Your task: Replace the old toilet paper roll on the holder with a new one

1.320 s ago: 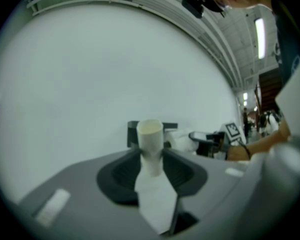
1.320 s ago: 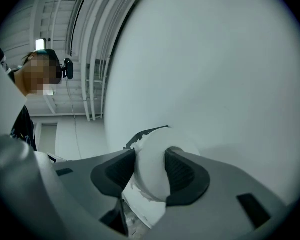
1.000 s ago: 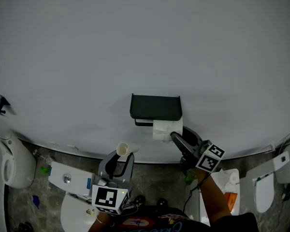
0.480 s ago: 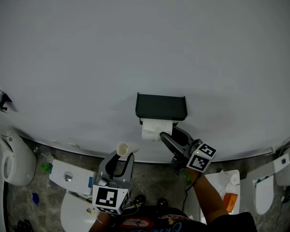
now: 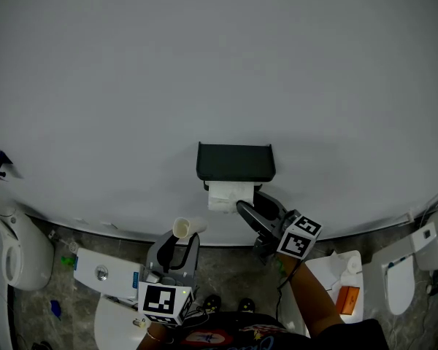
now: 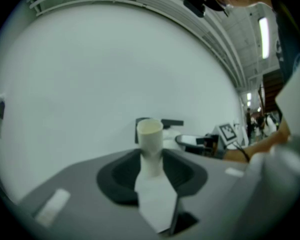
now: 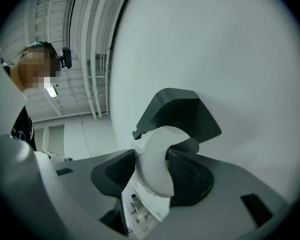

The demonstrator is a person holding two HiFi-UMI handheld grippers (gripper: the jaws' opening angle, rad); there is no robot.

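wall (image 5: 219, 64): smooth, matt white | holder (image 5: 235, 162): dark, matt, smooth, plastic-looking | roll (image 5: 228, 195): soft white paper, ragged torn edge | tube (image 5: 184, 227): pale card, matt, smooth | right gripper (image 5: 247, 211): grey matt plastic, black ribbed pads (image 7: 192, 176) | floor (image 5: 233, 265): mottled grey stone look

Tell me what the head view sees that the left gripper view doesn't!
Only the head view: toilets and the marker cube on the left gripper. Only the left gripper view: a ceiling light. Both: the empty tube in that gripper's jaws, the black holder, and the right gripper, which grips the new roll.
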